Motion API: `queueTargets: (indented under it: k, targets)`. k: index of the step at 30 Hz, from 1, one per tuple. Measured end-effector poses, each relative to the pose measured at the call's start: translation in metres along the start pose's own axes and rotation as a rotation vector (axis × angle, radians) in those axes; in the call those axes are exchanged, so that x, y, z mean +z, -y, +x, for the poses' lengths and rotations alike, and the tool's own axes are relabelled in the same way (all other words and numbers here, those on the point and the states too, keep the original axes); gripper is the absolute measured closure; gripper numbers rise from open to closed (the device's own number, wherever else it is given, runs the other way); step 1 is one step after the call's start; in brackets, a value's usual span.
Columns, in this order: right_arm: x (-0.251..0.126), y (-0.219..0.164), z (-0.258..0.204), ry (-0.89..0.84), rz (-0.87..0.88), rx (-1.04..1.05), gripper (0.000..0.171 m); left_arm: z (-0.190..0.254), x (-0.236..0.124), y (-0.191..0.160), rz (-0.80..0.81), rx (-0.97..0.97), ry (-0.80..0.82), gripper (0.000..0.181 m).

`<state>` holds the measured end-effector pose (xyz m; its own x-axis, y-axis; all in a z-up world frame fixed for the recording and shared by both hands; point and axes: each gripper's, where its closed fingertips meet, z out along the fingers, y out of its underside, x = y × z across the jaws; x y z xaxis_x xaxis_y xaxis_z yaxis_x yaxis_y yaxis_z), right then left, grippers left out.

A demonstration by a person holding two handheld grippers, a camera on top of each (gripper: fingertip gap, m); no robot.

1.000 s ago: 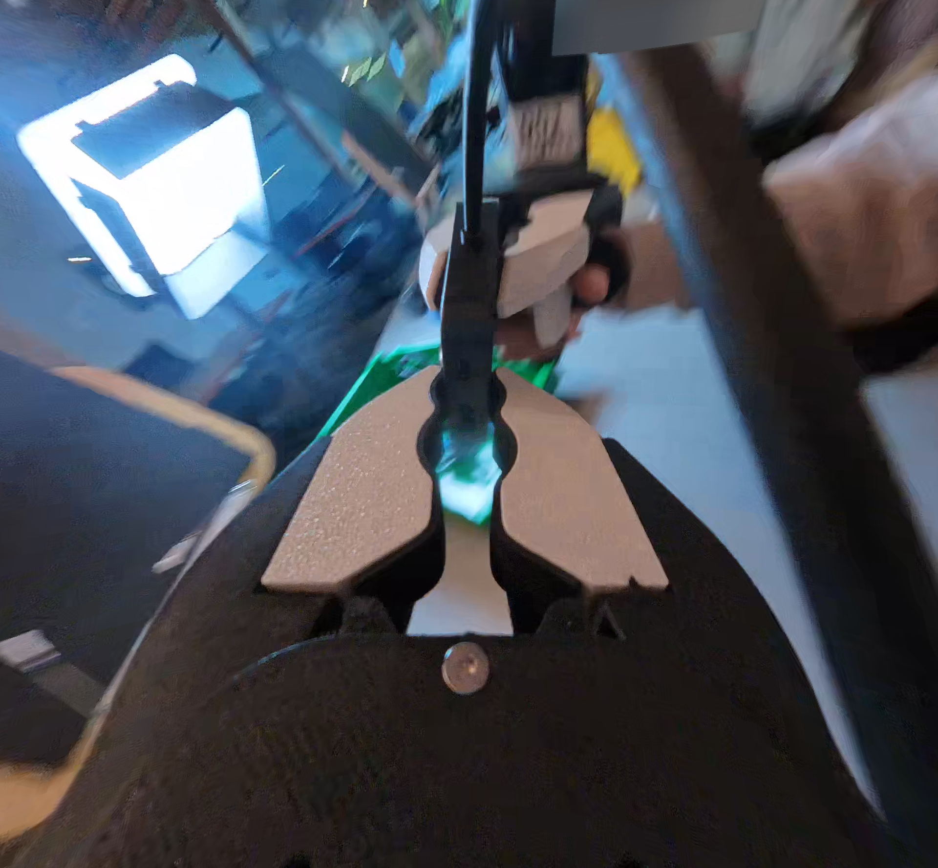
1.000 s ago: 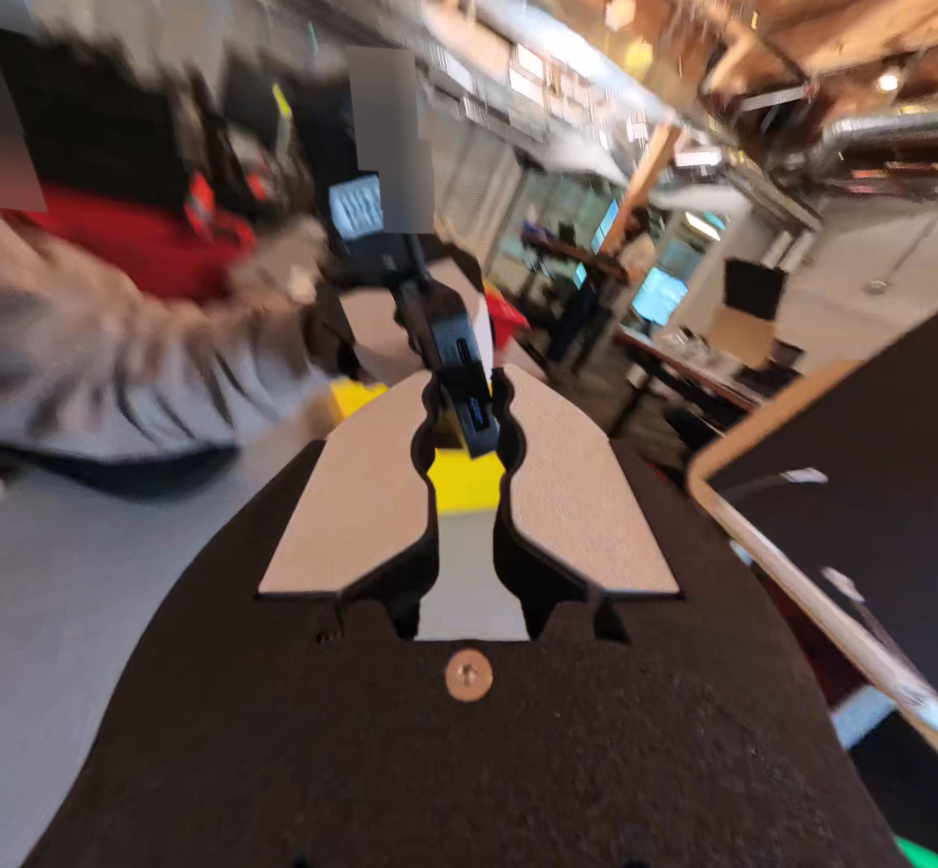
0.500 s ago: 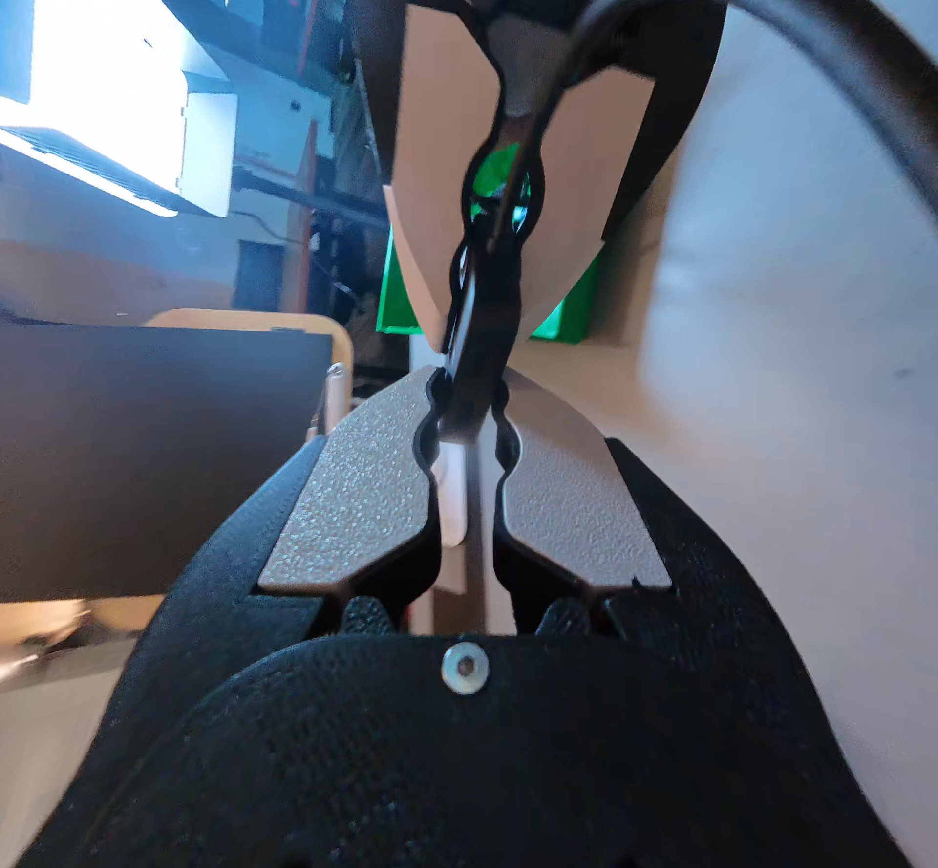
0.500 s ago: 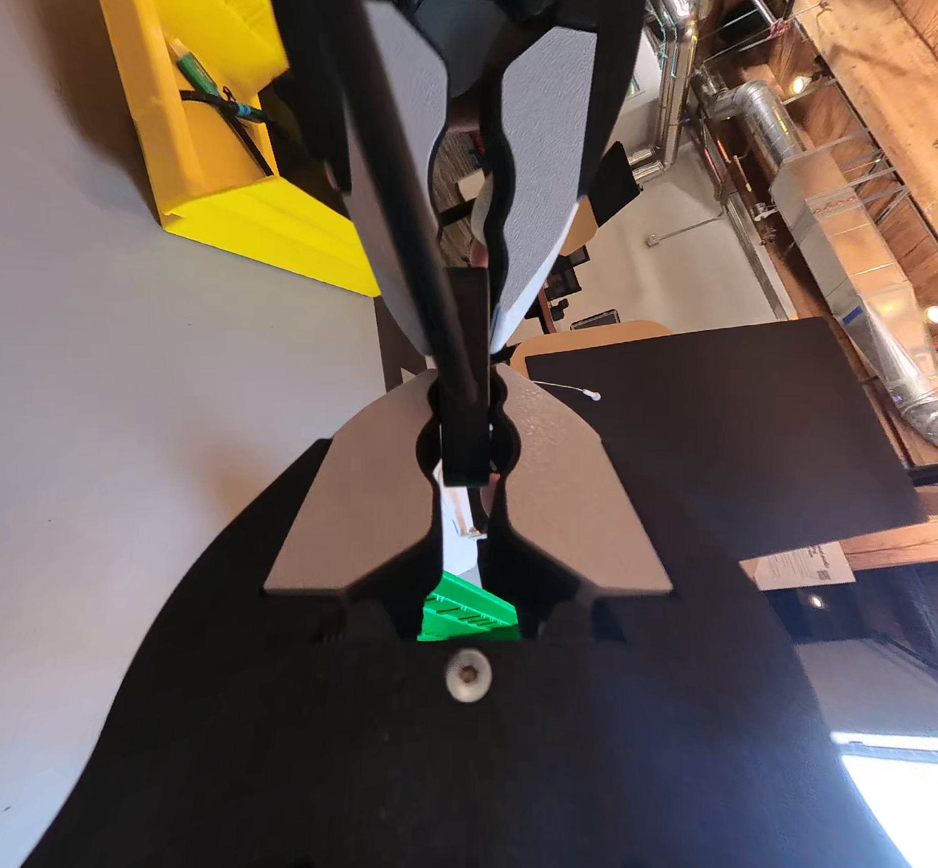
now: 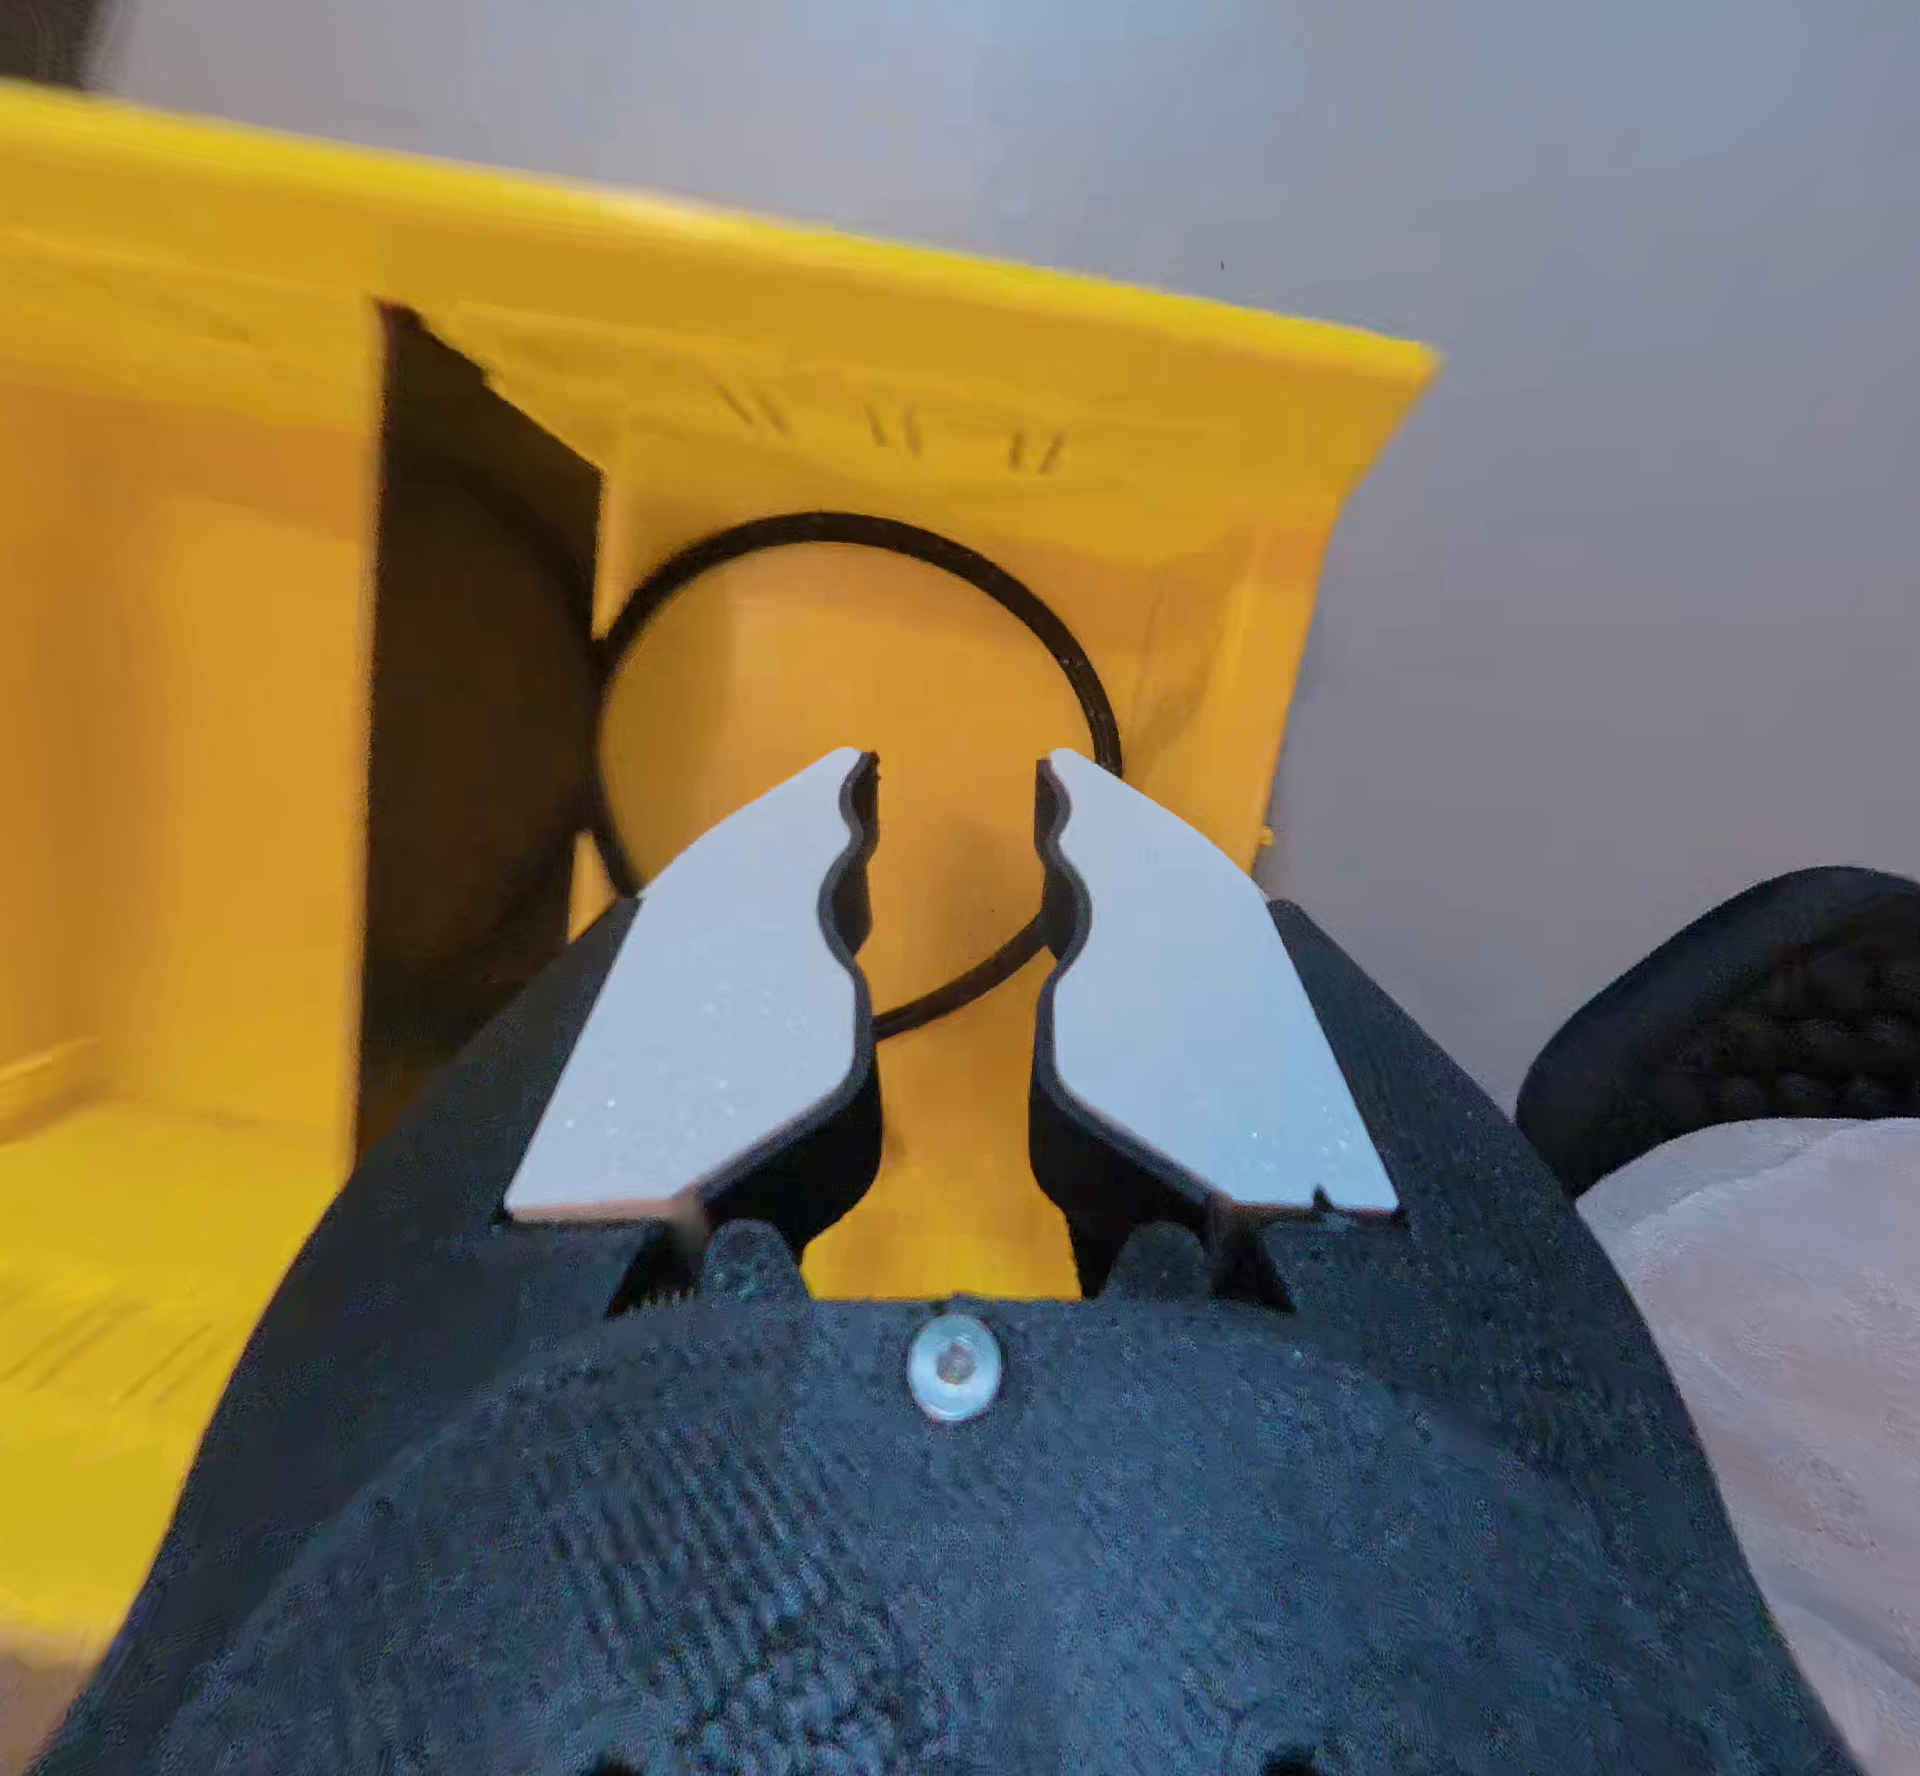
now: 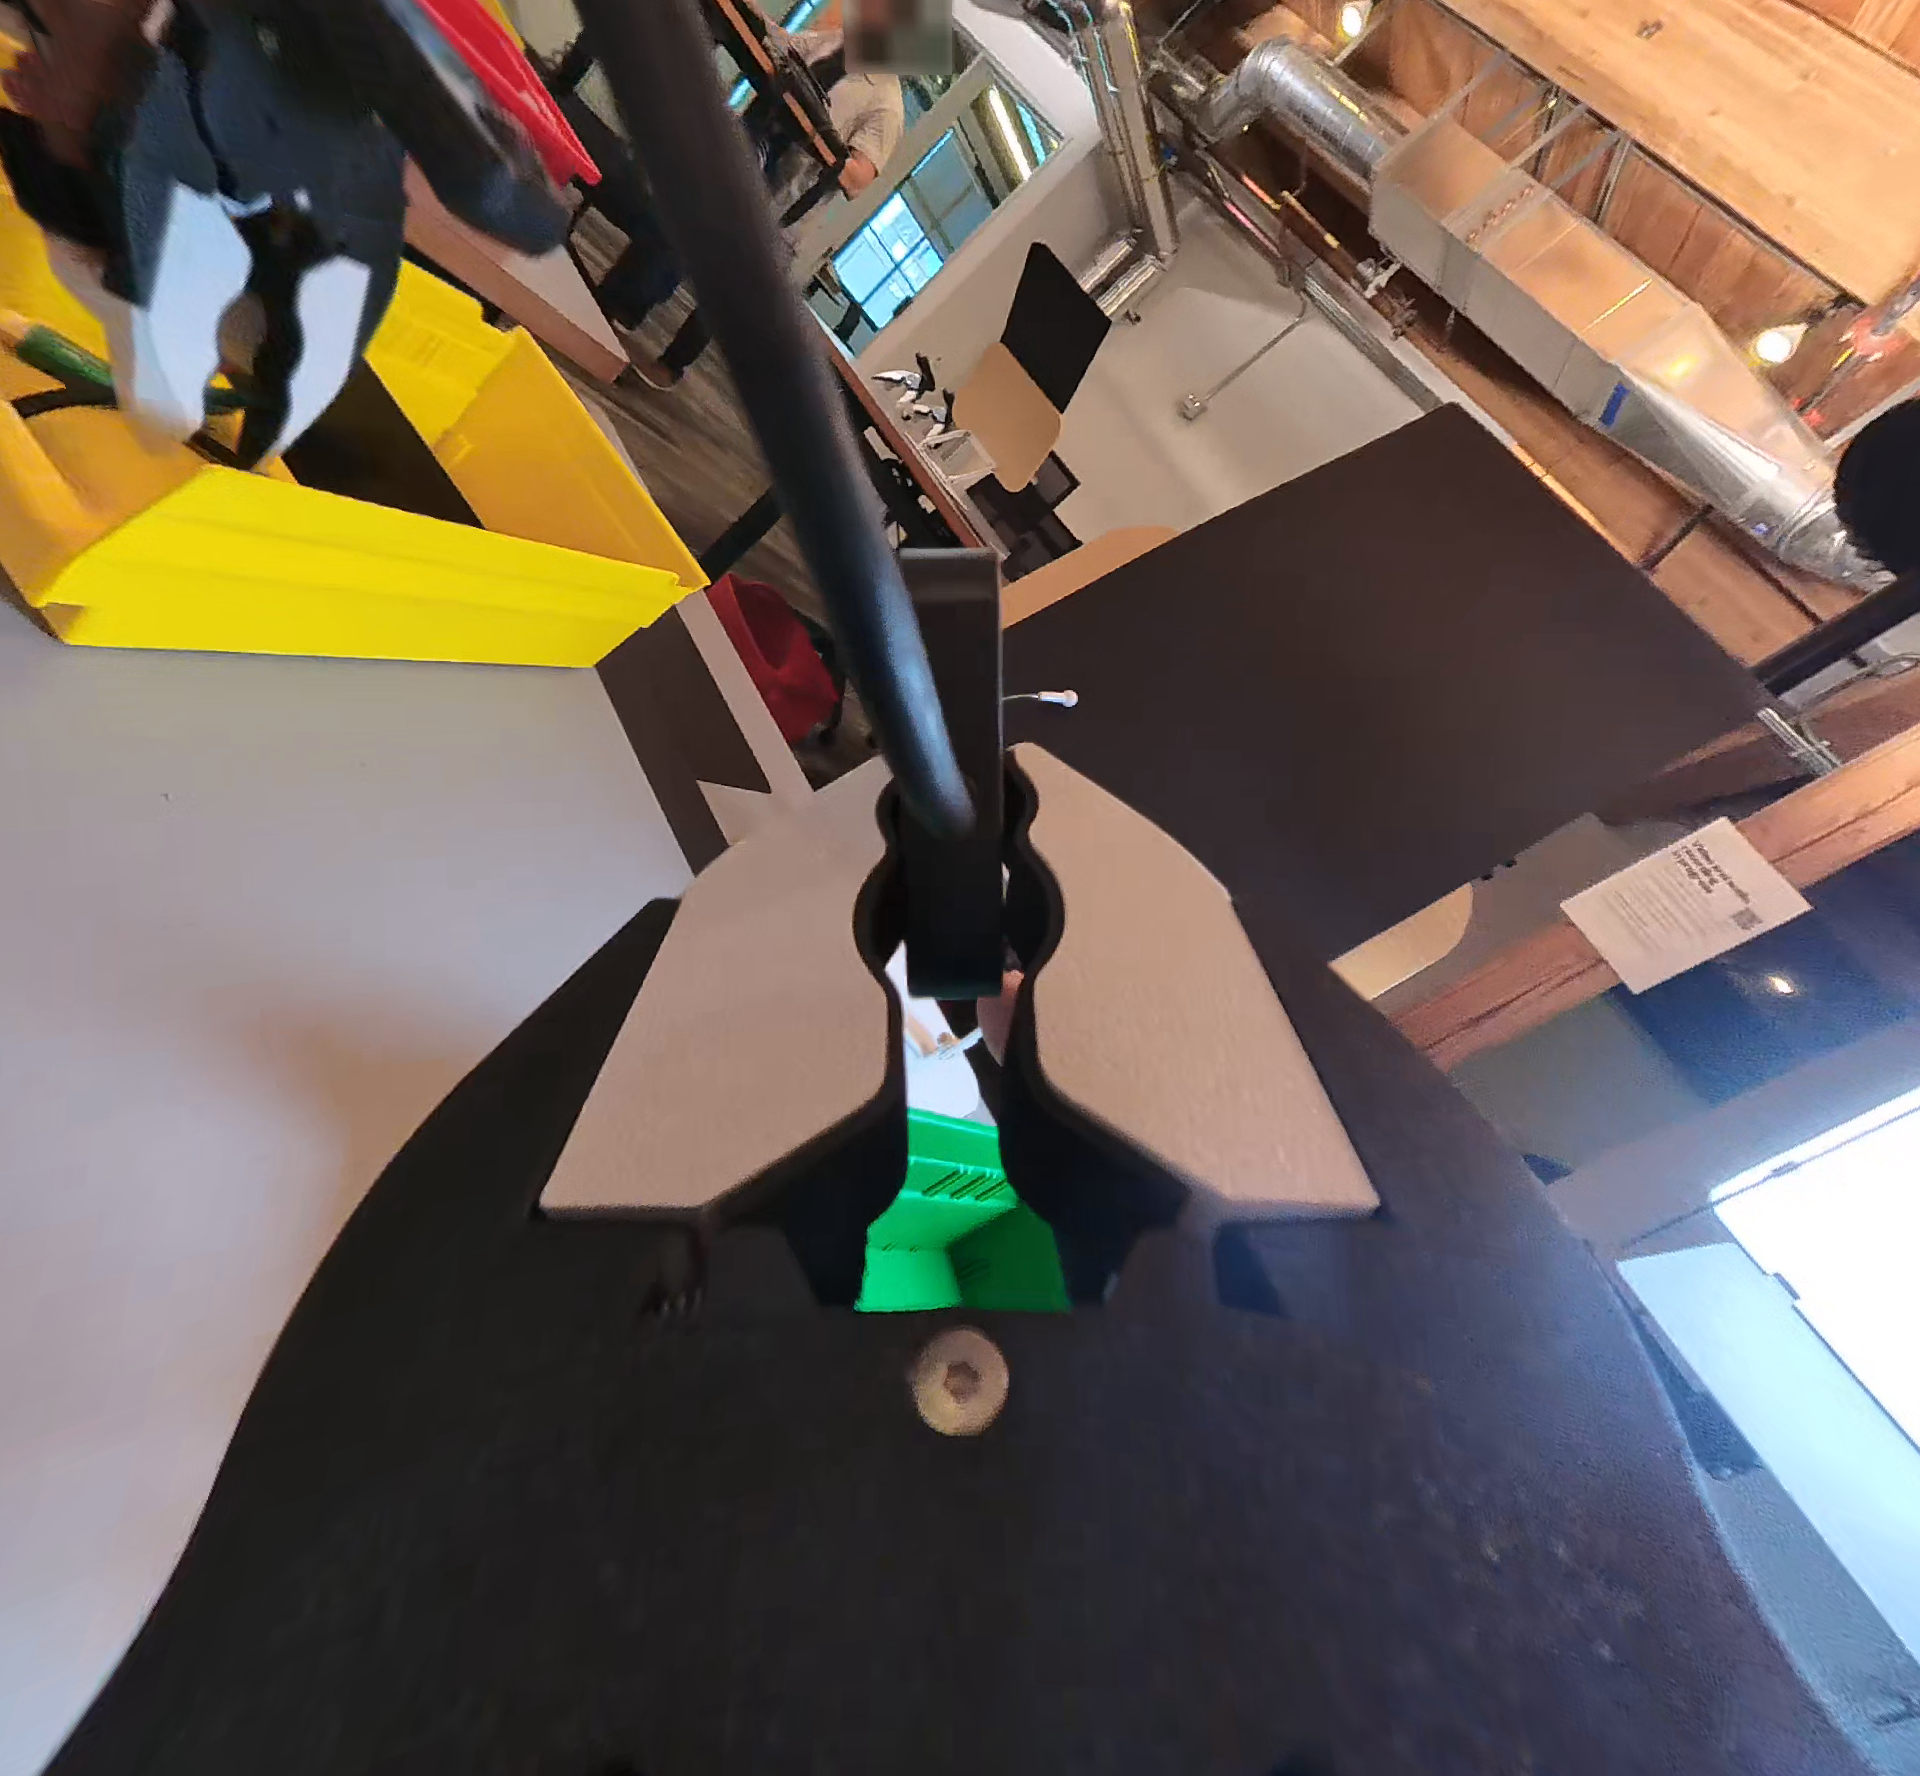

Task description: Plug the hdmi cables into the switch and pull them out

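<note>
My right gripper (image 6: 951, 791) is shut on a black HDMI plug (image 6: 951, 895). Its thick black cable (image 6: 707, 168) runs up and away to the top left. My left gripper (image 5: 956, 770) is open and empty, with its tips inside a yellow bin (image 5: 935, 355). A loop of thin black cable (image 5: 831, 526) lies in that bin, just beyond and under the fingers. The left gripper also shows blurred in the right wrist view (image 6: 234, 344), above the yellow bin (image 6: 312, 573). I cannot make out the switch.
A dark upright panel (image 5: 468, 687) stands in the yellow bin, left of the loop. A green bin (image 6: 956, 1238) shows through the right gripper's gap. The white table (image 6: 260, 895) lies to the left, with a black board (image 6: 1351, 687) to the right and a grey sleeve (image 5: 1766, 1363) beside the left gripper. Tip to tip, the grippers are about 35 cm apart.
My left gripper has let go of the black plug, opened, and swung away to the yellow bin. My right gripper stays shut on the plug and has tilted a little.
</note>
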<state>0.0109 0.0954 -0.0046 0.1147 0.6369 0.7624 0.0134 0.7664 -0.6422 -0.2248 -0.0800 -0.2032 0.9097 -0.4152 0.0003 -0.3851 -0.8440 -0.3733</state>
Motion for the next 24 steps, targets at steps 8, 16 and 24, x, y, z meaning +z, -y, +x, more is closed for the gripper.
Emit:
queueTargets:
  k: [8,16,24]
  targets:
    - [0.006,-0.008,-0.008,0.017,-0.048,-0.064,0.157,0.009,0.056,0.012,-0.007,-0.177,-0.203,0.139]
    - [0.004,-0.012,-0.001,-0.021,-0.081,-0.074,0.157,0.002,0.064,0.014,-0.158,-0.18,-0.017,0.165]
    - [-0.002,-0.011,0.015,-0.058,-0.067,-0.045,0.157,0.002,-0.001,0.013,-0.084,0.022,0.083,0.173]
